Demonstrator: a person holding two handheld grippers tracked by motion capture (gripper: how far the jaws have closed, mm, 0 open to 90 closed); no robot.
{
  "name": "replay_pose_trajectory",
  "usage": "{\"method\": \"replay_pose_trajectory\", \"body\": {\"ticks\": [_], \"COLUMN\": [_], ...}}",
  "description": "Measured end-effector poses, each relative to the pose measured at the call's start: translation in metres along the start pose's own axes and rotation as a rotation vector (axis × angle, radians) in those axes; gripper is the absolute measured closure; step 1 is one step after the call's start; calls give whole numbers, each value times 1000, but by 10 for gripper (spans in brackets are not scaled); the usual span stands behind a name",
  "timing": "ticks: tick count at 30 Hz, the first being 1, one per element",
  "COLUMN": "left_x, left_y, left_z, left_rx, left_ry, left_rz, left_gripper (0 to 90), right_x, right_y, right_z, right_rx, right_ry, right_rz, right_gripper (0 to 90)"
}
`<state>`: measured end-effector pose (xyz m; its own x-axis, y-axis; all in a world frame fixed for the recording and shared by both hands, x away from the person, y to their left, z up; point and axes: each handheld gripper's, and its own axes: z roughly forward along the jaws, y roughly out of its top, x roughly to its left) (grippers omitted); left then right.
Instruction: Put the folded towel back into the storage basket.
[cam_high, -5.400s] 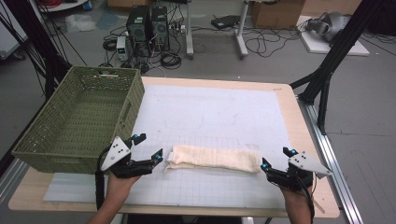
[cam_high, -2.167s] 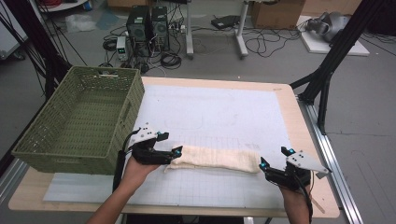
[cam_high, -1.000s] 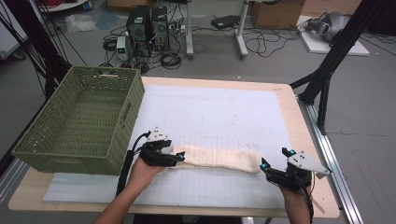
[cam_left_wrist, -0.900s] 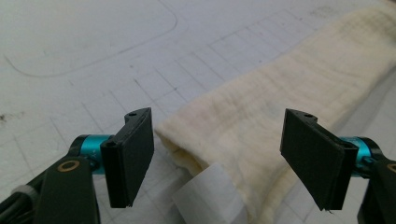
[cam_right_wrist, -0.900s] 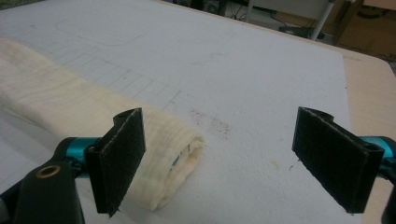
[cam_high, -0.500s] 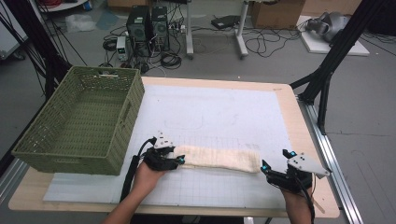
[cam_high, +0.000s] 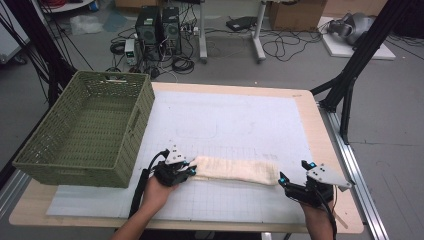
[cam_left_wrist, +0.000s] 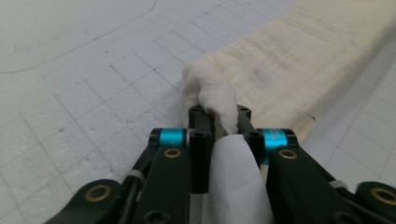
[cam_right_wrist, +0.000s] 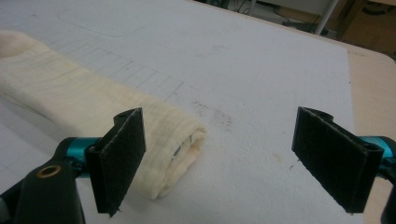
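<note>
Item: folded cream towel (cam_high: 235, 170) on white gridded mat (cam_high: 230, 120), both hand-held grippers at its ends.

I log the towel lying lengthwise, left to right, along the near part of the worktop (cam_high: 320, 130), just right of the green woven basket (cam_high: 85, 130) that stands at the left edge. My left hand-held gripper (cam_high: 189, 170) sits at the towel's left end; its jaws have just been closing, and in the left gripper view (cam_left_wrist: 219, 122) they are clenched on a bunched corner of the cloth, pinched up between the pads. My right hand-held gripper (cam_high: 283, 179) rests low at the towel's right end; in the right gripper view (cam_right_wrist: 219, 158) its jaws stand wide apart, released, with the rolled end of the towel (cam_right_wrist: 93, 112) beside one pad and nothing gripped.
</note>
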<state>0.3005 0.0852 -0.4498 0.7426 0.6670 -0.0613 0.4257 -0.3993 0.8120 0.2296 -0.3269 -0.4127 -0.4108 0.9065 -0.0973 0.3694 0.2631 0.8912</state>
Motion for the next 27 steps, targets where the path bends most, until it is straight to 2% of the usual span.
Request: {"method": "replay_pose_trajectory", "body": {"ticks": [3, 4, 5, 7, 8, 12, 14, 18, 23, 27], "left_x": [2, 3, 3, 4, 4, 4, 2, 0, 1, 2], "left_y": [-1, -2, -2, -3, -3, -3, -2, 0, 0, 0], "left_z": [-4, -8, -8, -16, -16, -22, -24, -26, -28, -29], "left_rx": [-45, -98, -98, -150, -150, -210, -237, -245, -255, -253], "left_ry": [-14, -36, -36, -61, -61, -67, -79, -74, -71, -64], "left_rz": [-19, -53, -53, -48, -48, -37, -45, -15, -20, -29], "left_gripper": [802, 802, 802, 800, 800, 799, 786, 788, 788, 788], "right_x": [0, 0, 0, -1, -1, -3, -2, 1, 9, 12], "right_y": [0, 0, 0, 0, 0, 1, 1, 2, 5, 4], "right_z": [0, 1, 0, 0, 0, 2, 5, 10, 18, 23], "right_rx": [0, -4, -6, -18, -18, -16, -12, -12, 9, 36], "right_ry": [1, 6, 7, -3, -3, 9, 26, 50, 67, 77], "right_rz": [-5, -4, -1, 5, 5, 18, 25, 12, -14, -12], "right_gripper": [160, 160, 160, 159, 159, 159, 158, 159, 159, 173]}}
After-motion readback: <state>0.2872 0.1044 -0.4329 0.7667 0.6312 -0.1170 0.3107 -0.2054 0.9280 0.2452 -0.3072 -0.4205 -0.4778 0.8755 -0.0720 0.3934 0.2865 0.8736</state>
